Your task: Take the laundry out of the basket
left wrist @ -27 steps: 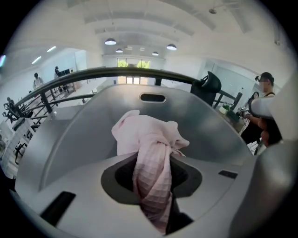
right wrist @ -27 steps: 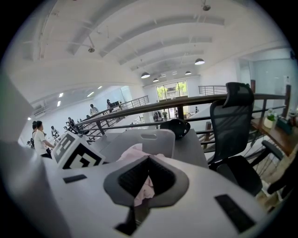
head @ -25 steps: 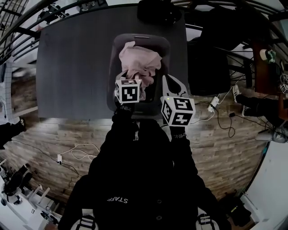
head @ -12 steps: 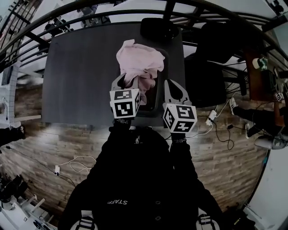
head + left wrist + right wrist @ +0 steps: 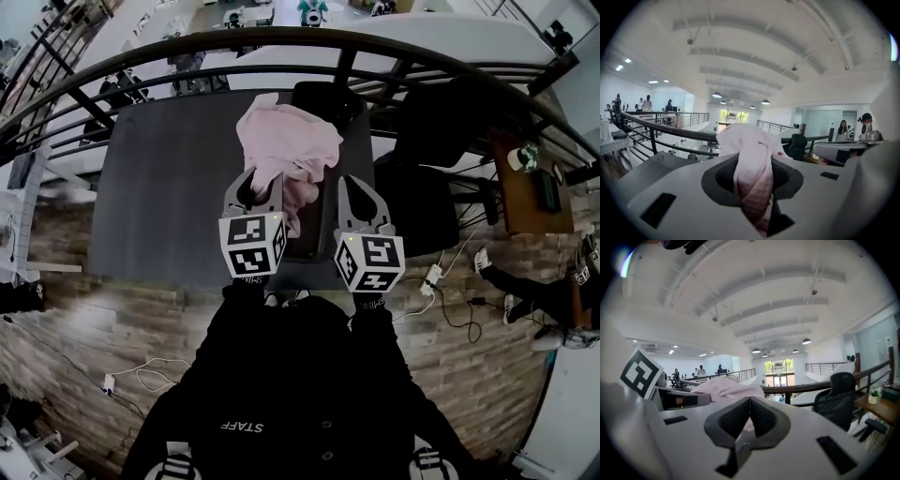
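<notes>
From where I stand the job looks about half done. The left gripper [image 5: 257, 185] is clamped on a bunched fold of the pink cloth [image 5: 286, 141] and holds it up high, so most of the cloth billows above the jaws while a tail hangs down below them. The cloth is in the air over the near end of the table [image 5: 159, 197], directly above the basket [image 5: 317, 225], and is not lying on anything. The tail drops towards the basket's mouth. I would guess it has cleared the rim, but the cloth and grippers cover that spot, so I cannot be sure. The right gripper [image 5: 356, 192] is raised just beside the left one, a little apart from the cloth. Its jaws are pressed together tip to tip with nothing caught between them, and the pink seen past them is only the cloth beyond. What seems to be left is to carry the cloth sideways off the basket and lay it on the bare tabletop. After that the basket needs a look, because only a dark strip of its inside shows and I cannot say whether more laundry lies in it. By my count there is one pink cloth, one basket, one table and two grippers, one of them loaded and one empty.
</notes>
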`<state>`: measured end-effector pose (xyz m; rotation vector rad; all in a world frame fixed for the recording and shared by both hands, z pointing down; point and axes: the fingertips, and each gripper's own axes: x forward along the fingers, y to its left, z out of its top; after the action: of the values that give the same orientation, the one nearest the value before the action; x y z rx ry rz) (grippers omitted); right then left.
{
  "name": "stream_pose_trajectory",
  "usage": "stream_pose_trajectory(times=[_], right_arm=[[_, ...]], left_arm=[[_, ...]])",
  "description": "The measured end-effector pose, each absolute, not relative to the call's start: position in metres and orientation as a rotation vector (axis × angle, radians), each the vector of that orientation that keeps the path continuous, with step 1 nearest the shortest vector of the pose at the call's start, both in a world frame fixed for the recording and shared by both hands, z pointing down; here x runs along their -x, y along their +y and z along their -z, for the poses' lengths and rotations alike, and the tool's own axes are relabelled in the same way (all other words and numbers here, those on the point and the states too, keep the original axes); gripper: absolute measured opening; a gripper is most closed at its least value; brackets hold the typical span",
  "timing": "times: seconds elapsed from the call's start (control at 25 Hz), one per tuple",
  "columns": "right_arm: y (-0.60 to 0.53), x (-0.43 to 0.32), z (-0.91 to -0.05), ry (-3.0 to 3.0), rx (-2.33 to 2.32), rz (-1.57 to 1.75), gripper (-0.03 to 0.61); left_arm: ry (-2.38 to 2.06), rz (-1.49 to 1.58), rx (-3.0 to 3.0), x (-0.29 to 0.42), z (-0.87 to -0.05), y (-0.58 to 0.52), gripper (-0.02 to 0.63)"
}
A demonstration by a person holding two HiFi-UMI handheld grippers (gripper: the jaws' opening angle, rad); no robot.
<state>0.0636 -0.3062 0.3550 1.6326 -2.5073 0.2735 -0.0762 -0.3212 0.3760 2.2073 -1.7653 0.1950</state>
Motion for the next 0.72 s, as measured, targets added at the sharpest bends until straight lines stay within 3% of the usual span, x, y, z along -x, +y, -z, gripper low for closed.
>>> stream_pose_trajectory(times=[0.72], right_arm=[[-0.298,-0.055,-0.276,-2.624,-1.73,0.0,0.015]], left_arm=[[-1.935,0.053,-2.328,0.087,-0.279,-0.297,0.12]])
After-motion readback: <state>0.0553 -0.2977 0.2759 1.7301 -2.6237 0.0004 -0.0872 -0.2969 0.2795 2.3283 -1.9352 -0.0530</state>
